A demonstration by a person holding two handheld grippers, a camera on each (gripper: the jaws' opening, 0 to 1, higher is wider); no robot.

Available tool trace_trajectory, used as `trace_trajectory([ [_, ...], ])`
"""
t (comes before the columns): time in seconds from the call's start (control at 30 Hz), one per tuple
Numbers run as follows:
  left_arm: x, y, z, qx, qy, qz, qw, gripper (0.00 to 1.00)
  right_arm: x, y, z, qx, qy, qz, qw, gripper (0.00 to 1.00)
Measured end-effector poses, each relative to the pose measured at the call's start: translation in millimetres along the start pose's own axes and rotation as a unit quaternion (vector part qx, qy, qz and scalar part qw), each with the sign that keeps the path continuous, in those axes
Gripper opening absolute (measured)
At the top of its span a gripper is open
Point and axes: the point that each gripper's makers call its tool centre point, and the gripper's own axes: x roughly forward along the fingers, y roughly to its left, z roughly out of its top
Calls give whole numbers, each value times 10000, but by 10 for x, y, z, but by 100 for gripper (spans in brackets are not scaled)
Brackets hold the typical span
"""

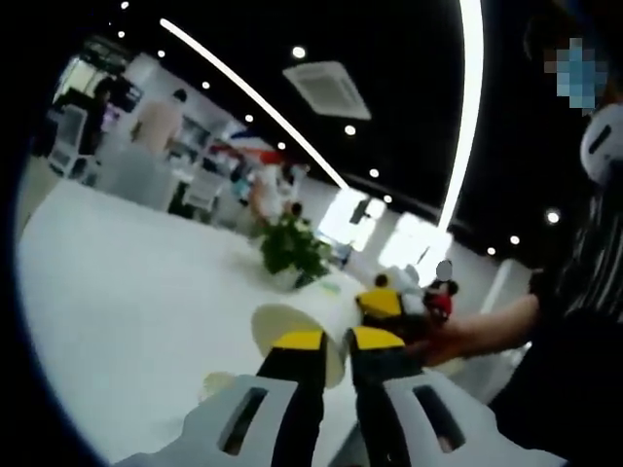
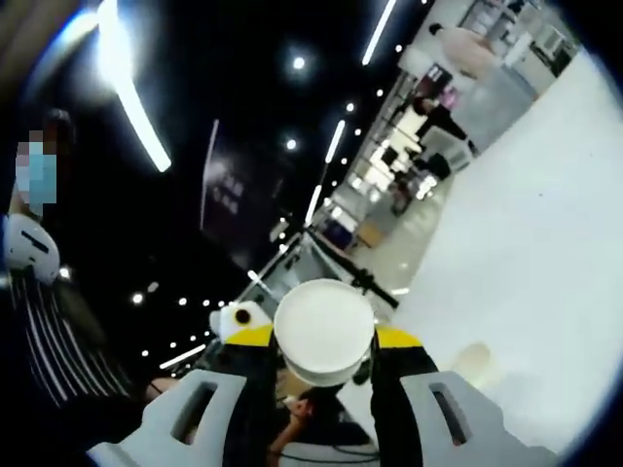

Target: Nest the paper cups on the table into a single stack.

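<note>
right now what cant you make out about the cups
- Left gripper view: the paper cup is partly hidden behind the left gripper; whether it holds nested cups is unclear.
- Right gripper view: the right gripper holds a cup seen end-on, its walls hidden.
- A blurred pale object on the table may be another cup.

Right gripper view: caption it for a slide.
Right gripper holds a white paper cup between its jaws, base toward the camera, above the white table.

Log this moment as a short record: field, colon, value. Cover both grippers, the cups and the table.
left gripper: jaws shut on a paper cup's rim, cup on its side
right gripper: jaws shut on a second paper cup, its flat base towards the camera
table: white
loose cup: on the table, right gripper view
stack: not yet made
</note>
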Motion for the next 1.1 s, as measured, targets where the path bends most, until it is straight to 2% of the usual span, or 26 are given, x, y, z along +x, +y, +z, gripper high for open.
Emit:
trace_trajectory([
  [0.13, -4, -28, -5, 116, 60, -107, 9999, 6, -11, 15, -20, 55, 32, 55, 10000, 34],
  [0.33, 22, -75, 38, -316, 74, -274, 9991, 3, -14, 39, -3, 143, -36, 157, 9998, 35],
  [0.4, 26, -100, 56, -573, 85, -343, 9977, 1, -10, 48, 19, 118, -73, 203, 9997, 35],
  [0.97, -23, -164, 122, -291, 304, -347, 9985, 0, 37, 122, 33, -140, -106, 369, 9992, 36],
  [1.1, -27, -176, 100, -217, 355, -348, 9985, 0, 10, 139, 7, -477, -55, 362, 9982, 36],
])
